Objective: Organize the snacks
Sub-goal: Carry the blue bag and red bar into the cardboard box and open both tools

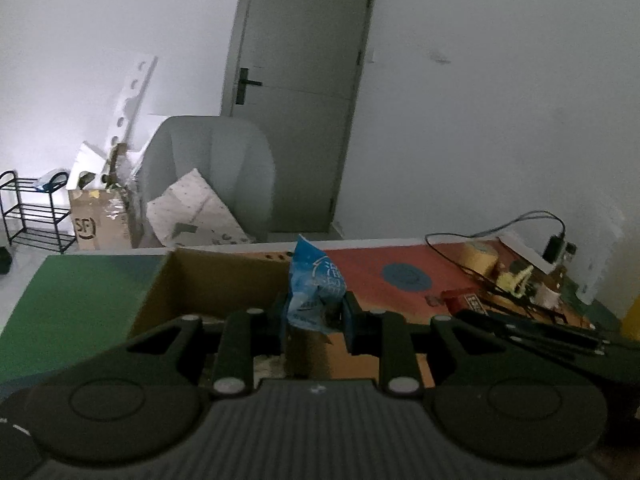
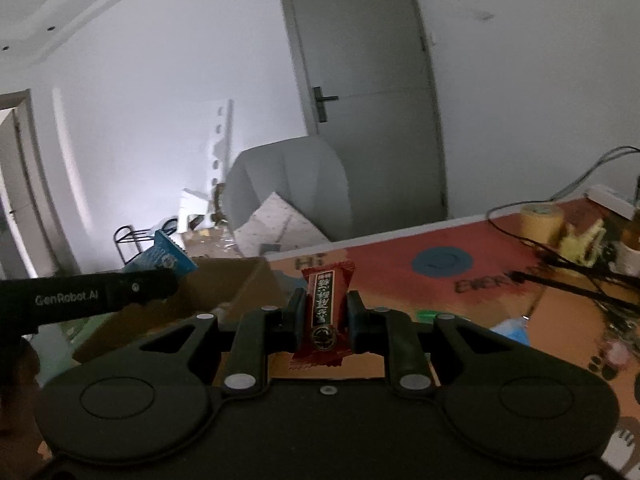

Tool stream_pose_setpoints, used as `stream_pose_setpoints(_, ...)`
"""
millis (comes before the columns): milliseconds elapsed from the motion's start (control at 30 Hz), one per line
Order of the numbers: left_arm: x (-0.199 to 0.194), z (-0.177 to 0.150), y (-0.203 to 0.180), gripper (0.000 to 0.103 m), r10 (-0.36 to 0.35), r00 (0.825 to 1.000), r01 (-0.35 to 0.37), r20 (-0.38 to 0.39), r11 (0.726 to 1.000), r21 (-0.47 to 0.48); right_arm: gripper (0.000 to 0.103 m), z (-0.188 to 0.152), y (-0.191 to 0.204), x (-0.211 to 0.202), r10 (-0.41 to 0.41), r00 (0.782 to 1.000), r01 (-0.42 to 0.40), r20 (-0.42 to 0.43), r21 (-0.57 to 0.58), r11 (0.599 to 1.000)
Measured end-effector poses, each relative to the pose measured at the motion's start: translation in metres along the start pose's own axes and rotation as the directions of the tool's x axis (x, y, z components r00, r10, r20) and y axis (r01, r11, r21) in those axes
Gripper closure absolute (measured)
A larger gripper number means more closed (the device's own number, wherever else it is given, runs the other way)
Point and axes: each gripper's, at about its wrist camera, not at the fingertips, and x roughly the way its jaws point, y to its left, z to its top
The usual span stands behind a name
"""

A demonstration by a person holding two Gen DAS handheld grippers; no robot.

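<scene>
left wrist view: the left gripper [image 1: 314, 316] has its jaws clenched on a crinkly blue plastic snack packet [image 1: 312, 284], held above an open brown cardboard box [image 1: 208, 284] on the orange-red surface [image 1: 376, 264]. right wrist view: the right gripper [image 2: 322, 316] has its jaws clenched mid-body on a slim dark-red foil-wrapped snack bar [image 2: 325, 312], lifted off the surface. both look light, soft and slippery; gripping mid-body seems safest.

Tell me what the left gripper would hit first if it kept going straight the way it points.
Likely the far wall of the cardboard box just ahead of the left gripper, which is shut on a blue snack packet; depth is unclear in this fisheye view.
</scene>
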Motion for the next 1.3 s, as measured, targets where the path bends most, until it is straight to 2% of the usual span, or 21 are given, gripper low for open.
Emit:
stream_pose_setpoints(533,-0.011,0.001,0.048,0.078,0.068,0.998,-0.068,-0.012,0.996,-0.062,0.083,0.011,0.051,0.021,0.116,0.993,-0.118,-0.027,-0.048,0.992)
stream_pose_setpoints(733,-0.016,-0.002,0.061,0.078,0.082,0.997,-0.083,-0.015,0.993,-0.086,0.083,0.012,0.069,0.027,0.176,0.983,-0.178,-0.048,-0.051,0.983)
stream_pose_setpoints(833,-0.017,-0.004,0.066,0.078,0.085,0.996,-0.087,-0.020,0.991,-0.099,0.082,0.011,0.076,0.032,0.226,0.971,-0.230,-0.081,-0.038,0.972)
stream_pose_setpoints(900,-0.017,-0.006,0.069,0.078,0.085,0.996,-0.087,-0.027,0.991,-0.106,0.070,0.010,0.079,0.034,0.260,0.960,-0.263,-0.104,-0.016,0.965)
stream_pose_setpoints(967,-0.016,-0.007,0.071,0.078,0.083,0.996,-0.086,-0.034,0.990,-0.111,0.059,0.010,0.079,0.033,0.263,0.959,-0.265,-0.105,-0.003,0.964)
stream_pose_setpoints(1133,-0.016,-0.010,0.072,0.078,0.061,0.997,-0.067,-0.050,0.991,-0.114,0.059,0.007,0.070,0.028,0.218,0.971,-0.218,-0.098,0.015,0.976)
stream_pose_setpoints(1300,-0.013,-0.013,0.067,0.075,0.032,0.997,-0.040,-0.069,0.992,-0.118,0.049,0.003,0.058,0.026,0.168,0.981,-0.165,-0.100,0.038,0.986)
